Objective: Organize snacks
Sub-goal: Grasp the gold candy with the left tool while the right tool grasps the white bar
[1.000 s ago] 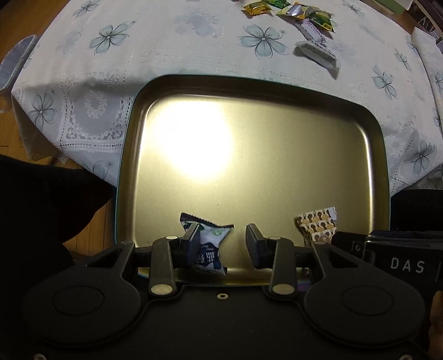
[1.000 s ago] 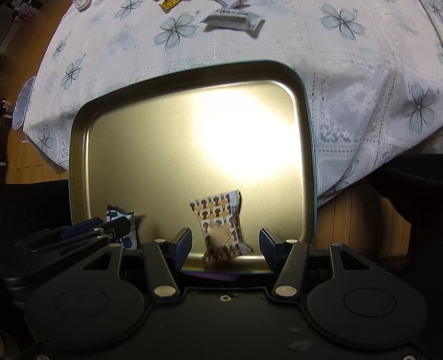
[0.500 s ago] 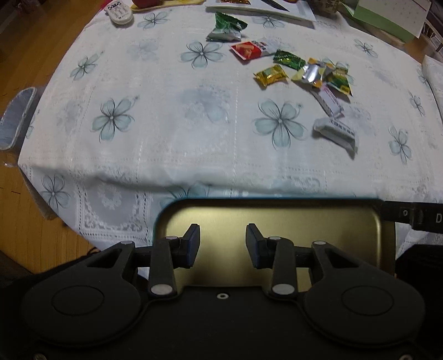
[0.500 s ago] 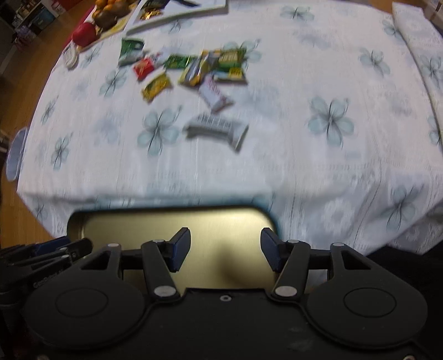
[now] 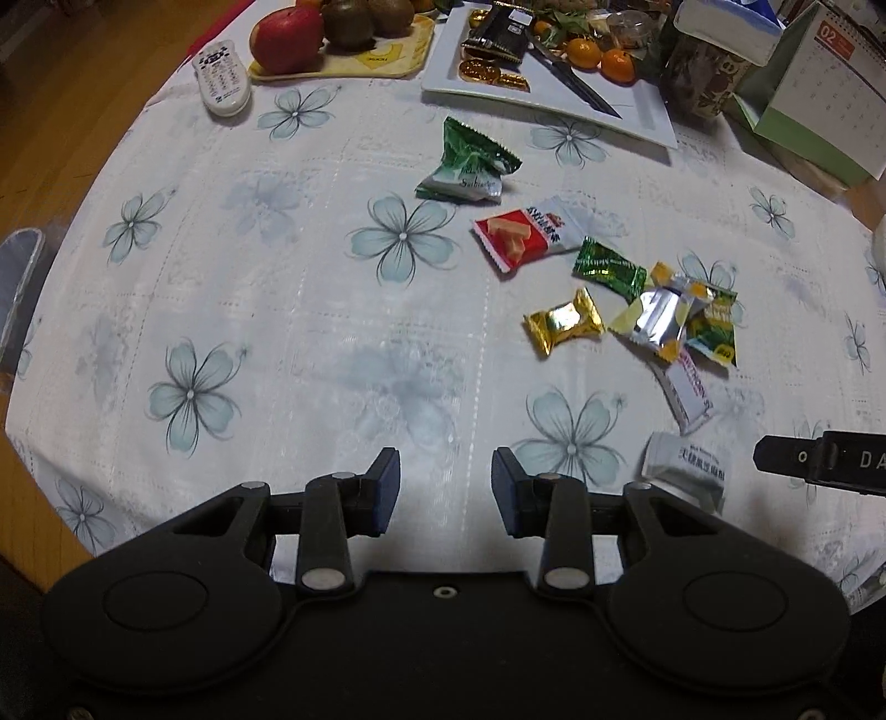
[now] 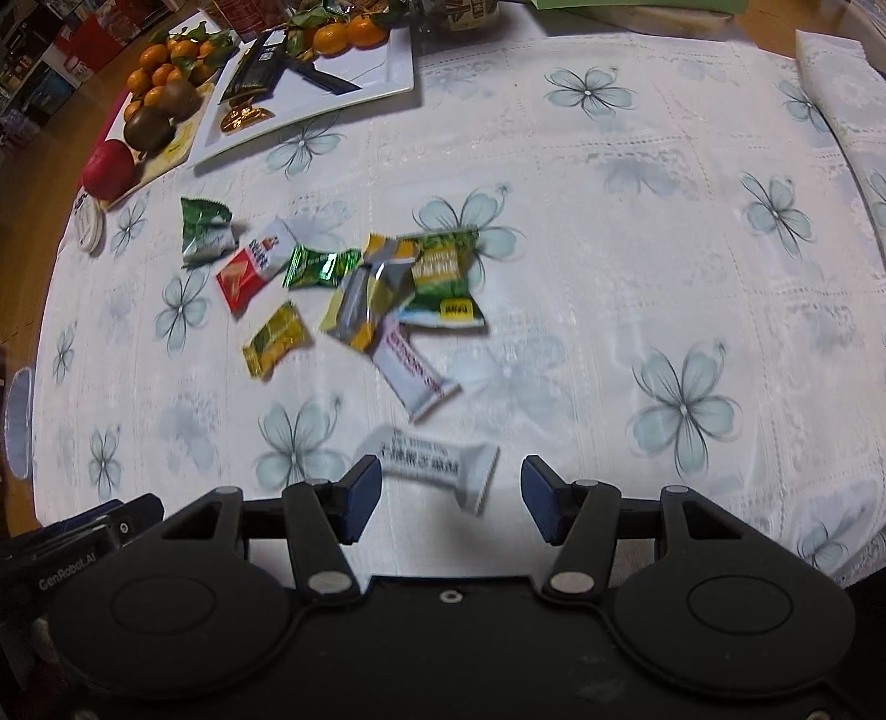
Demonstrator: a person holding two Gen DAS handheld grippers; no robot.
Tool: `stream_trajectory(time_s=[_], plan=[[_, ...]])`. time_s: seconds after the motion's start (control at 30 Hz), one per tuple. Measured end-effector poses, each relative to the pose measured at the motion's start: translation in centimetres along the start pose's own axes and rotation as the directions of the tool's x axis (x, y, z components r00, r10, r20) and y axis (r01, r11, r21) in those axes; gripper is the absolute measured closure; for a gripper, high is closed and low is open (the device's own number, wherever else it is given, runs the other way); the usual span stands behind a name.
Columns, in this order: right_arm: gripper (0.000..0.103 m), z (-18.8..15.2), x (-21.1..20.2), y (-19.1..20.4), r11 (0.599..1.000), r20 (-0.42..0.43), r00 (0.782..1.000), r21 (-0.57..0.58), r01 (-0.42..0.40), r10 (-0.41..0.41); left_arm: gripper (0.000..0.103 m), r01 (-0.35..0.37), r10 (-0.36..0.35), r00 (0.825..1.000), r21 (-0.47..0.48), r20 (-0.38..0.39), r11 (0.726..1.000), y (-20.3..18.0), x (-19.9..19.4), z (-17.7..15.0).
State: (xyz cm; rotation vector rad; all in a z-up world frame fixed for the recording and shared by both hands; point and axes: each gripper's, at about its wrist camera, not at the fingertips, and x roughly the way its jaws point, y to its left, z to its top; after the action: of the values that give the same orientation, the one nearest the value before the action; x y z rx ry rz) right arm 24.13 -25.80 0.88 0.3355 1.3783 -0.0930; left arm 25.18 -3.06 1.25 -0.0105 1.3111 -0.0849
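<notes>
Several wrapped snacks lie loose on the flowered tablecloth: a green-white pack (image 5: 468, 166), a red-white pack (image 5: 526, 235), a gold candy (image 5: 563, 328), a silver-yellow pack (image 5: 659, 315) and a white bar (image 5: 686, 390). A white pack (image 6: 437, 468) lies just ahead of my right gripper (image 6: 451, 498), which is open and empty; the same pack shows in the left wrist view (image 5: 686, 468). My left gripper (image 5: 446, 490) is open and empty over bare cloth. The gold tray is out of view.
At the far edge stand a white plate (image 5: 642, 119) with a knife and oranges, a fruit mat with an apple (image 5: 285, 36) and kiwis, a remote (image 5: 221, 80) and a desk calendar (image 5: 819, 94). The table edge runs along the left.
Both grippers have lifted away from the gold tray, leaving one snack each in it, and moved forward over the table. The tray has dropped out of view and the snack pile is closer.
</notes>
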Motion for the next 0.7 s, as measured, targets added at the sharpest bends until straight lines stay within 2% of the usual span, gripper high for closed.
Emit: stream_trajectory(time_s=[0.17, 0.3, 0.5, 0.57, 0.7], plan=[[0.044, 2.5, 1.3, 0.9, 1.000, 0.026, 1.000, -0.008, 0.017, -0.017, 0.056, -0.022, 0.021, 1.000, 0.027, 0.022, 0.999, -0.8, 1.4, 3.0], [0.044, 3.7, 2.7, 1.0, 1.000, 0.039, 0.999, 0.000, 0.012, -0.012, 0.056, -0.008, 0.008, 1.000, 0.020, 0.017, 1.000, -0.3, 2.4, 3.9], [0.044, 4.2, 5.1, 2.8, 0.997, 0.017, 0.999, -0.054, 0.046, -0.046, 0.057, 0.001, -0.001, 0.999, -0.019, -0.045, 1.000, 1.1, 3.6, 4.2], [0.045, 4.3, 5.9, 3.5, 0.996, -0.012, 0.999, -0.073, 0.044, -0.045, 0.057, 0.008, -0.009, 0.999, -0.024, -0.042, 1.000, 1.5, 3.4, 4.4], [0.046, 4.2, 6.4, 3.9, 0.990, -0.092, 0.996, -0.140, -0.030, 0.017, 0.057, 0.017, -0.018, 0.999, -0.026, -0.042, 1.000, 2.1, 3.1, 4.6]])
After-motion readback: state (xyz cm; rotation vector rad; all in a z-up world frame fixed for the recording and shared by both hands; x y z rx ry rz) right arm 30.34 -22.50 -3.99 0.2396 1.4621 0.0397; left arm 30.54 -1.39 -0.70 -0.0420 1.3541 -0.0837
